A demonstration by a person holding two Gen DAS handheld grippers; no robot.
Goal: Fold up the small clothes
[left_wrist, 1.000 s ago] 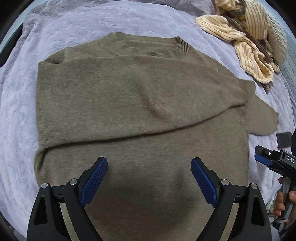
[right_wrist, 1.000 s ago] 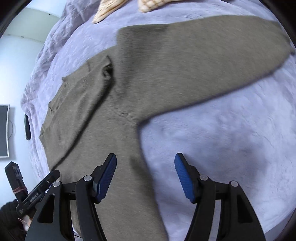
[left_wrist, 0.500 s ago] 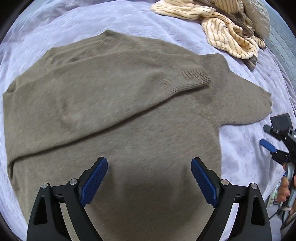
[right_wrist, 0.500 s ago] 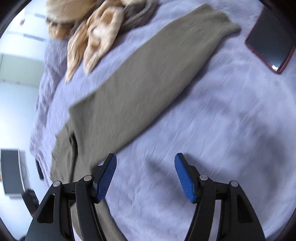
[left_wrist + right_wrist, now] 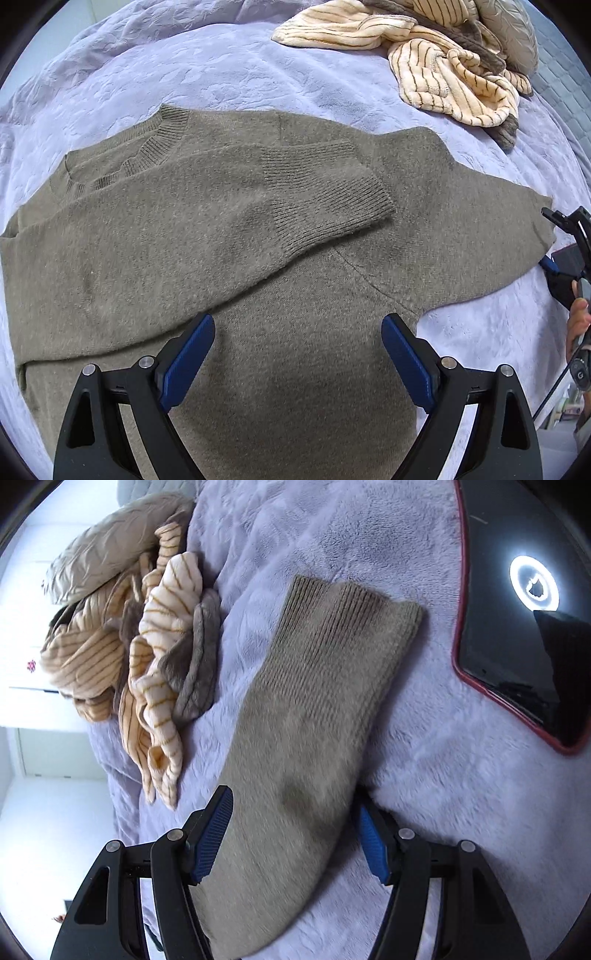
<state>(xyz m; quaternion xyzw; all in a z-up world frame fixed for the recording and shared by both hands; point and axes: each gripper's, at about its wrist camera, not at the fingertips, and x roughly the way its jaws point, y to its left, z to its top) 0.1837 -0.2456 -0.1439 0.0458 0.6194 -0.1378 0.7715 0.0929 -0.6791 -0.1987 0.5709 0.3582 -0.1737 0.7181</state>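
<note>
One olive sweater lies flat on the bed; both hand-held grippers, left and right, gape empty; one striped heap lies far right.

An olive sweater of soft, fuzzy matt knit, with ribbed cuffs and collar, lies on a lilac bedspread of plush, embossed fleece. A cream towel with brown stripes looks thick and ridged, like terry. Beside it, a beige cushion has a faint satin sheen and crinkles. A phone has a glossy black glass face and a red rim. Both grippers are matt black plastic with ridged blue pads and silver metal bolts.
</note>
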